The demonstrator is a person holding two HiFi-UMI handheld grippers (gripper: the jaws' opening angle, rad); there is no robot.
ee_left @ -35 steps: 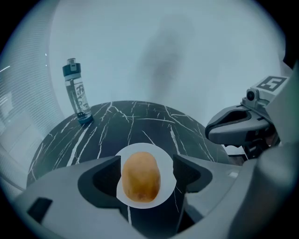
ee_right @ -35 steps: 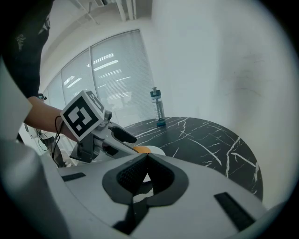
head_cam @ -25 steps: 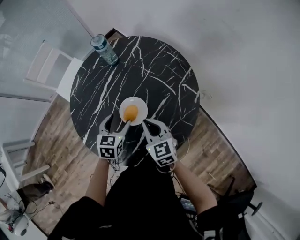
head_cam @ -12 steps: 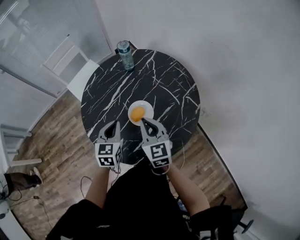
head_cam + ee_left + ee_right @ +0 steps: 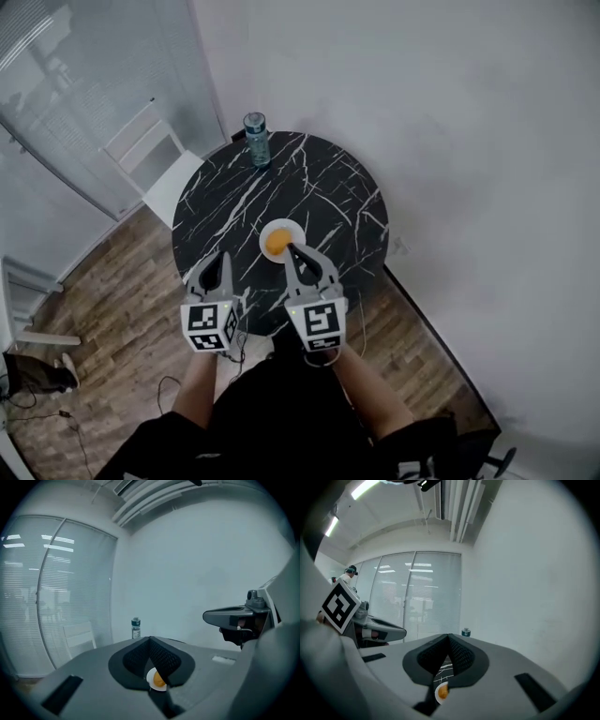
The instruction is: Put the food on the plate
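An orange piece of food (image 5: 277, 243) lies on a small white plate (image 5: 284, 228) near the front of a round black marble table (image 5: 319, 192). My right gripper (image 5: 292, 250) is shut and empty, its tip at the plate's near edge. My left gripper (image 5: 225, 261) hangs shut and empty to the left of the plate, apart from it. In the left gripper view the closed jaws (image 5: 150, 641) partly cover the plate (image 5: 151, 678) and food (image 5: 159, 681). Below the shut jaws (image 5: 449, 638) in the right gripper view, the plate (image 5: 438, 694) and food (image 5: 444, 692) show.
A water bottle (image 5: 256, 139) stands at the table's far left edge, also seen as the bottle (image 5: 136, 628) in the left gripper view. A white chair (image 5: 150, 155) stands beside the table on the left. Wood floor and cables lie around the person's legs.
The left gripper's jaws, apart beside the plate a second ago, have closed, and it has drawn back to the left. The food stays on the plate. The head camera has shifted.
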